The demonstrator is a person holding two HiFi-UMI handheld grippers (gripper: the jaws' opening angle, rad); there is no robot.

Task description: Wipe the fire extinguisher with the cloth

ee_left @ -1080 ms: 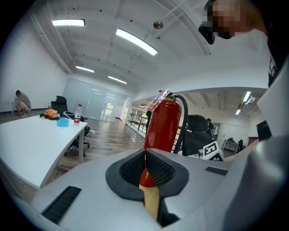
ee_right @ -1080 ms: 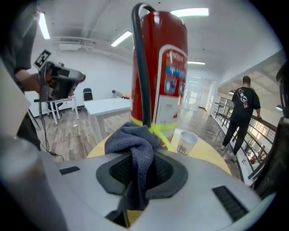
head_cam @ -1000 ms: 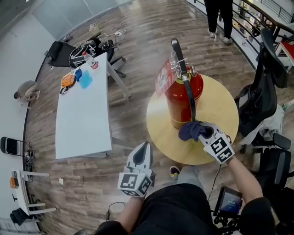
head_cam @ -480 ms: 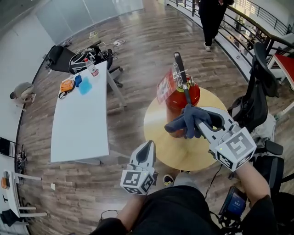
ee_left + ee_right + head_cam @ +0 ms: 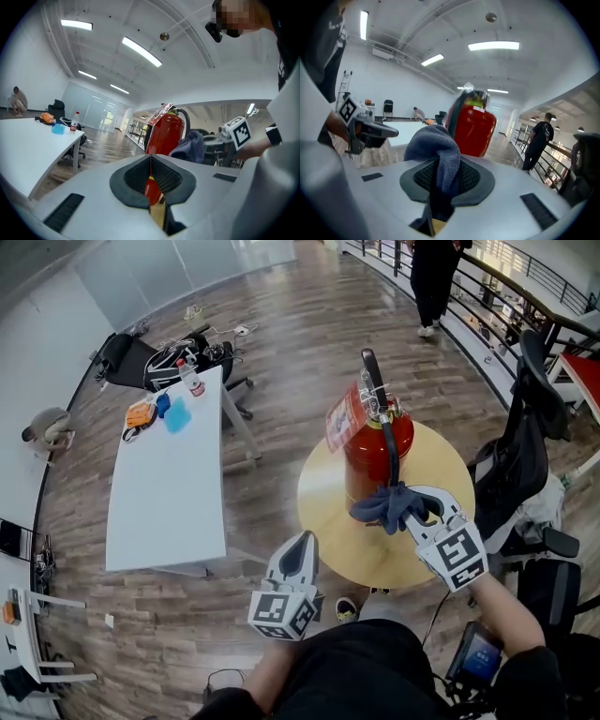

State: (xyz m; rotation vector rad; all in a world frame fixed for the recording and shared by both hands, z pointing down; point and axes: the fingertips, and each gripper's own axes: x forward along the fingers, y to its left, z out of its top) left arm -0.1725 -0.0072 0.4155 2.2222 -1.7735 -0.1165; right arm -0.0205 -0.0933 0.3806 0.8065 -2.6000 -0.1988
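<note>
Dropping since half a second ago, the right tool [image 5: 419,510] is now carrying the dark blue cloth [image 5: 384,505] lower on the red fire extinguisher [image 5: 373,448], near the bottom of its body rather than at mid-height. Its jaws are clamping a fold of the cloth. The rest of the cloth is bunching up ahead of the tips and appears to be lying against the cylinder's near side, where the black hose [image 5: 389,442] is ending. The fire extinguisher is standing upright on the far part of the round wooden surface [image 5: 323,512], directly beyond the right tool. The left tool [image 5: 300,545] is hovering to the left, by the near-left edge of that surface and well apart from the fire extinguisher. Its jaws are pressing together with nothing between them. A long white surface [image 5: 169,493] is standing further left, carrying a bottle [image 5: 192,381] at its far end.
</note>
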